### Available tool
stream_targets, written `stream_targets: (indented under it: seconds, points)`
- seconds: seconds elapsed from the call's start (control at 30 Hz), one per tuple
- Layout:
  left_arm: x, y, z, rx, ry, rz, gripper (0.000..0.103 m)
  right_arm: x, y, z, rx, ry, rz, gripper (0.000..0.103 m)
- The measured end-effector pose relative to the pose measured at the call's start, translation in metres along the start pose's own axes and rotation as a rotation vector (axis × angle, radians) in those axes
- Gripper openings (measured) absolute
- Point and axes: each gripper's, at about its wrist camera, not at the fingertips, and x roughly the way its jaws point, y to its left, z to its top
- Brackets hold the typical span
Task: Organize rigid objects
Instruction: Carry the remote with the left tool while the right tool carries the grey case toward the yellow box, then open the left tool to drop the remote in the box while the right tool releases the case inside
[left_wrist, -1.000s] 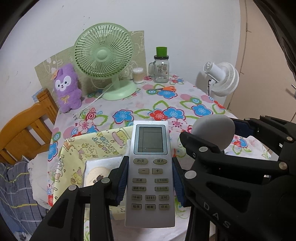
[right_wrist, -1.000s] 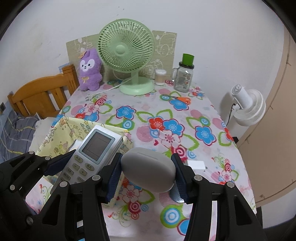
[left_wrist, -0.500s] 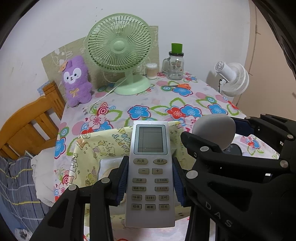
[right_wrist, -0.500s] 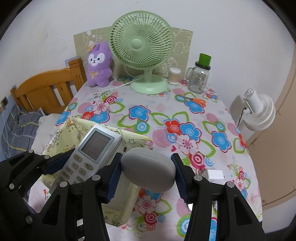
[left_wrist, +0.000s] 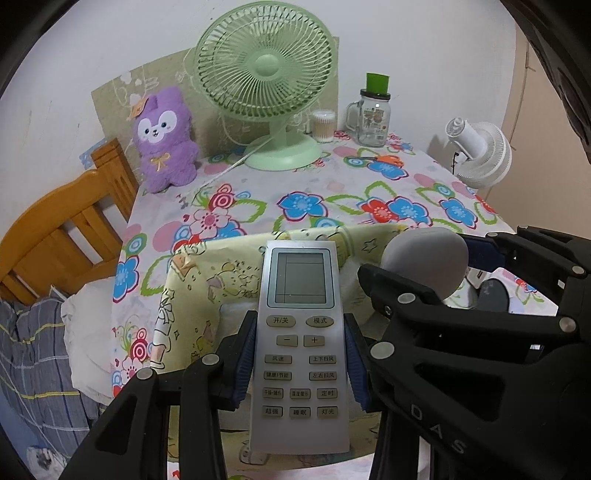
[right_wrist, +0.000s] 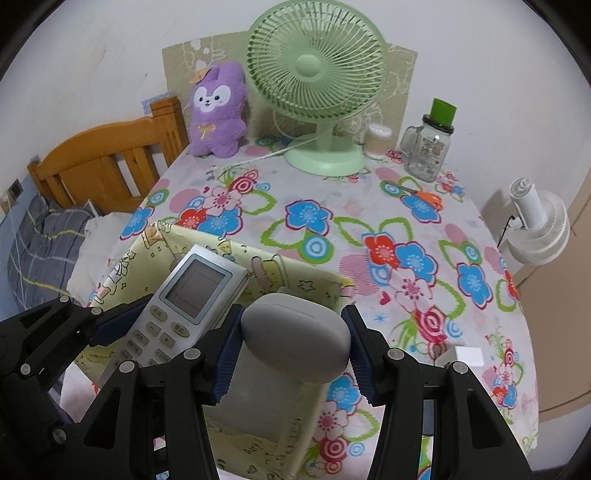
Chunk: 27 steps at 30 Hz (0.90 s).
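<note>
Left wrist view shows the left claw pinching a silver air-conditioner remote by its long sides, screen end pointing away and button face up. The remote hangs above a yellow cartoon-print fabric bin that sits near the front edge of the desk, which wears a flowered cloth.

Just to its right, the right claw grips a smooth grey oval case across its width, blue pads pressed to either end. From the right wrist view the case hovers over the bin's open mouth, close beside the remote, and whether the two touch cannot be told.

Along the back edge of the desk stand a purple plush rabbit at the left corner, a green table fan in the middle, a small tub of cotton swabs and a glass mug jar with a green lid toward the right. Orange-handled scissors lie in front of the jar. A small white block rests near the front right corner. Off the desk's right side stands a white circulator fan, and off its left side a wooden bed frame.
</note>
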Motion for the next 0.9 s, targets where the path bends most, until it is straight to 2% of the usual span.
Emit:
stream_targets:
  seconds: [0.3,0.5,0.73,0.9]
  points:
    - [0.024,0.008,-0.006,-0.005,0.044,-0.009,0.045,0.028,0.006,-0.003,0.014,0.073,0.026,0.056]
    - [0.04,0.018,-0.01,-0.033,0.094,-0.014,0.045,0.033,0.017,-0.006,-0.044,0.065,-0.01,0.056]
    - [0.04,0.02,-0.013,-0.038,0.085,0.001,0.046,0.036,0.02,-0.006,-0.055,0.064,-0.012,0.057]
    - [0.038,0.02,-0.015,-0.049,0.098,-0.018,0.054,0.036,0.022,-0.007,-0.054,0.078,-0.003,0.057]
